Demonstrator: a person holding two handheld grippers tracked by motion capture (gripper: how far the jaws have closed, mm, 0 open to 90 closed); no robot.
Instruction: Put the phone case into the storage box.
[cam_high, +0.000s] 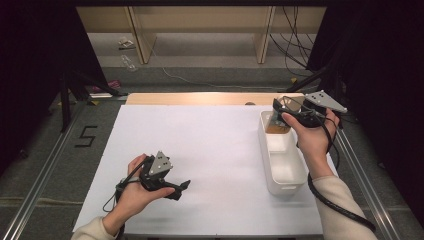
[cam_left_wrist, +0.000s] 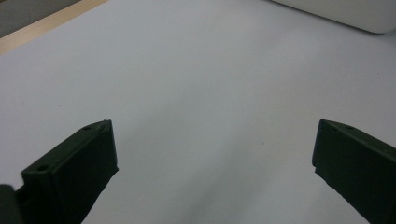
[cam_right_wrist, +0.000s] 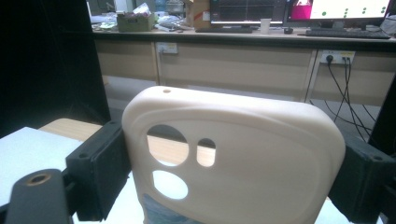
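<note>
From above, the right gripper hangs over the far end of the white bin at the table's right, while the left gripper rests low over the white sheet. The left gripper view has its jaws spread wide over bare sheet. The right gripper view shows its jaws pinching a cream phone case by both edges, upright.

The phone case was cream-white, with rounded corners and three camera cut-outs near one upper corner. It stood upright, clamped by its two side edges, above the far end of the white bin at the table's right side.
</note>
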